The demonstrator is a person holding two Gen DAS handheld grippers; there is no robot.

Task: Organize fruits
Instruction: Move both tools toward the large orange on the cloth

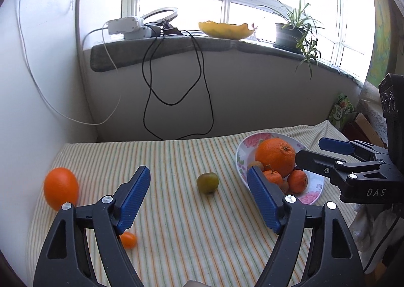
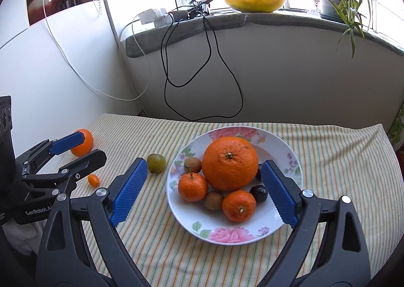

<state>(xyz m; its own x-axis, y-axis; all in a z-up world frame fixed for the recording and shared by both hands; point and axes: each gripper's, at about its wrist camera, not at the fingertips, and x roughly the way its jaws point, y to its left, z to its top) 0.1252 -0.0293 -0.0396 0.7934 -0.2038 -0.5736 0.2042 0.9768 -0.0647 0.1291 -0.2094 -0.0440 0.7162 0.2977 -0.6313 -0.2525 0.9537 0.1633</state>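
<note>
Striped tablecloth point(image 2: 328, 160) is bearing your floral plate point(image 2: 227, 234) of oranges, tangerines and plums; your left gripper point(image 1: 199, 201) and right gripper point(image 2: 204, 191) are gaping wide, holding nothing.

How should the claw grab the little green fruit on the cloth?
Take the green fruit across its round middle, coming down from above with the left claw. It sits alone on the cloth, clear on its left, with the plate close on its right.
</note>
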